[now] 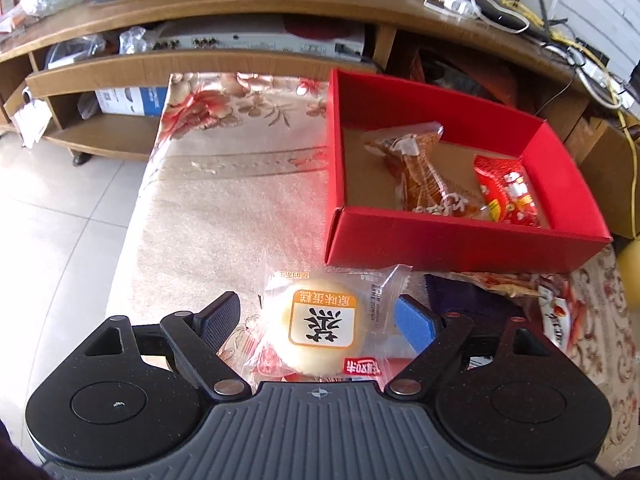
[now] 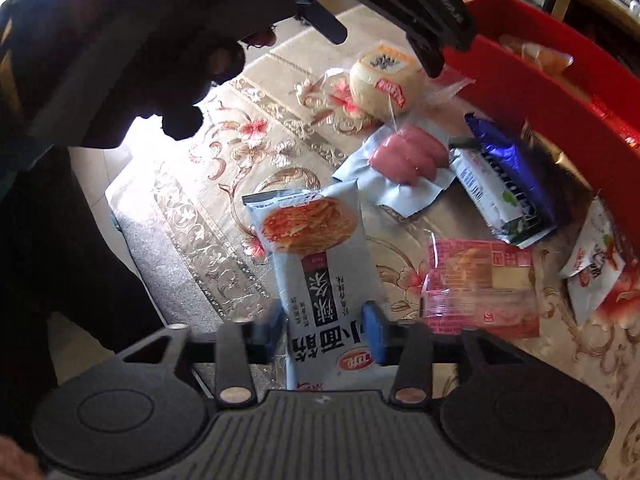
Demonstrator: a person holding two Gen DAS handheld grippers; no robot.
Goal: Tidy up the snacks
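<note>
Floral cloth covers the counter [image 1: 224, 200]; two snacks lie in the red box [image 1: 440, 240] at its far edge. Left hand-held gripper [image 1: 320, 320] straddles the cake [image 1: 316, 328], released; right hand-held gripper [image 2: 326, 328] grasps the noodle packet [image 2: 320, 264]. Several remain.

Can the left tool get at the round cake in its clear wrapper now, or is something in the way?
Probably yes. The left tool is open, the round cake lies between its fingers, and nothing covers it.

Home living room — wooden TV stand [image 1: 240, 12], router [image 1: 504, 12], floral tablecloth [image 1: 224, 184], tiled floor [image 1: 60, 220]
</note>
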